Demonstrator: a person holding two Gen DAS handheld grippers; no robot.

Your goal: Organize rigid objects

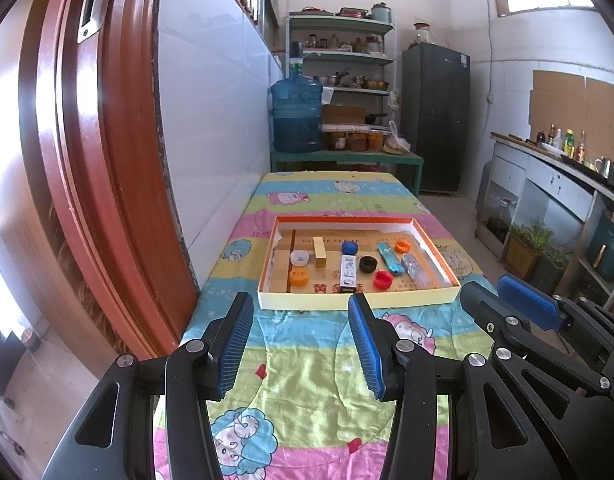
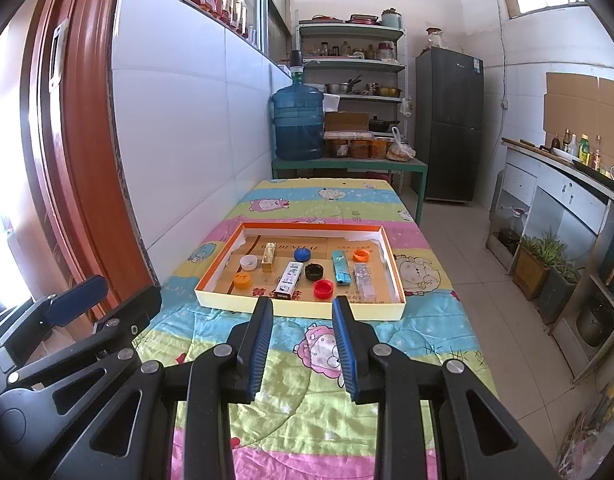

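two empty tongs hover near the tray of caps.

The print on the white box lying in the tray is showing too small to read, and so is the lettering on the tray's cardboard floor. The tray's near wall is hiding the lower ends of the white box and the clear packet. What is lying inside the white cap is too small to tell. The left gripper is covering part of the patterned cloth on the table, and its body is running off the bottom edge of the left wrist view. The right gripper is likewise running off the bottom edge. The shelf jars are blurring together.
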